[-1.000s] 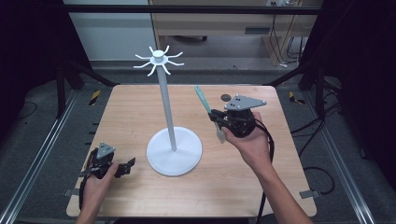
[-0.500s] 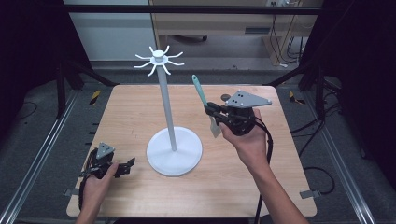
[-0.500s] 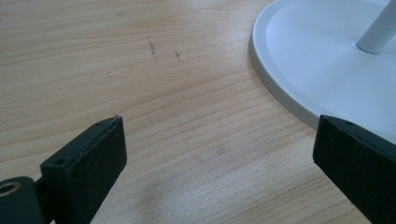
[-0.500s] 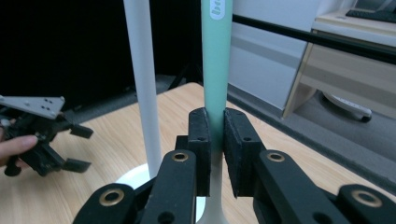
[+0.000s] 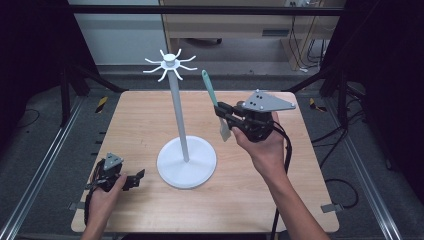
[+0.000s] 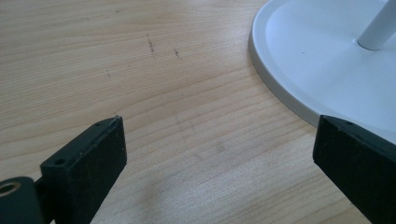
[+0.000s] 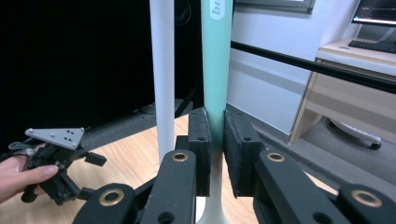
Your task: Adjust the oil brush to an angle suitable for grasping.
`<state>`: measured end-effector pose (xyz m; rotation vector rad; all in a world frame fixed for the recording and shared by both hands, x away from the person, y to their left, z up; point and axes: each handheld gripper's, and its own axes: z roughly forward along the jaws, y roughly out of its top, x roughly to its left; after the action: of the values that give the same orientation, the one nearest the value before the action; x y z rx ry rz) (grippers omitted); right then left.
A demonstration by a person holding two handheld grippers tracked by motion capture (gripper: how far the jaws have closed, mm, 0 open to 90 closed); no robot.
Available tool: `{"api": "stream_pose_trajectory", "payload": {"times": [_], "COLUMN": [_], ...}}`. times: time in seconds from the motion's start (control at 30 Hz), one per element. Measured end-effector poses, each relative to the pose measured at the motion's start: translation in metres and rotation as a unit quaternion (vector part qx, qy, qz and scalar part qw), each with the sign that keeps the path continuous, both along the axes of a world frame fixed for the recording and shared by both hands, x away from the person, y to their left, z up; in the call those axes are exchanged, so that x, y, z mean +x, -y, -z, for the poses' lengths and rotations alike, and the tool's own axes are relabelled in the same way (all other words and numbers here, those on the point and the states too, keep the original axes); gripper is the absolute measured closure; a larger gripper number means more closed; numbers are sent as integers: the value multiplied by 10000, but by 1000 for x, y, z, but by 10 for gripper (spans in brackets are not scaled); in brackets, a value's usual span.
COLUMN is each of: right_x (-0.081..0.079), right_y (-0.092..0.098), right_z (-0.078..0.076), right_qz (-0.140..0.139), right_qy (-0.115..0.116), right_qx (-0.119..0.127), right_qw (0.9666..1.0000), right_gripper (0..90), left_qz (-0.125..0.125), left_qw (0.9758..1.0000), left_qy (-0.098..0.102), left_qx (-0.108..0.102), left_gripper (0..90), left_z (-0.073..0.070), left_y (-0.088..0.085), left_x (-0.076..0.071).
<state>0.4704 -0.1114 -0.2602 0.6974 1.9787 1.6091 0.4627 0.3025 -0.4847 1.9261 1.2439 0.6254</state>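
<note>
The left gripper (image 5: 131,181) rests low on the worktop (image 5: 260,200), its fingers (image 6: 88,158) spread wide with nothing between them; the white base (image 6: 327,70) of the stand lies just beyond the fingertip on that side.

Between the two hands the stand's pole (image 5: 179,120) rises to a crown of hooks (image 5: 170,66), none of them carrying anything.

The right gripper (image 5: 225,114) is raised off the worktop, its fingers (image 7: 201,149) pressed onto a spatula (image 5: 215,102). The green handle (image 7: 215,60) stands up above the fingers and the pale blade hangs below them.

The step in hand looks like carrying the spatula to the stand for hanging. The handle's top sits lower than the hooks and to their right, so the next move probably calls for more lift, then a sideways approach to bring the handle's end onto one hook. Whether that end has a hole I cannot tell.
</note>
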Motion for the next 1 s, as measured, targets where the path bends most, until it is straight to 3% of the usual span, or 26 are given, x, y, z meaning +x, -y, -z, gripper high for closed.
{"api": "stream_pose_trajectory", "payload": {"times": [0.5, 1.0], "right_x": [-1, 4], "right_y": [-5, -10], "right_z": [-11, -10], "right_qz": [-179, -293], "right_qy": [144, 55], "right_qx": [110, 138], "right_qw": [9997, 9995], "right_gripper": [817, 817], "left_qz": [8, 1], "left_qw": [10000, 10000], "left_qy": [-37, -36], "left_qx": [32, 3], "left_gripper": [24, 25], "left_z": [0, 0], "left_y": [-1, 0], "left_x": [0, 0]}}
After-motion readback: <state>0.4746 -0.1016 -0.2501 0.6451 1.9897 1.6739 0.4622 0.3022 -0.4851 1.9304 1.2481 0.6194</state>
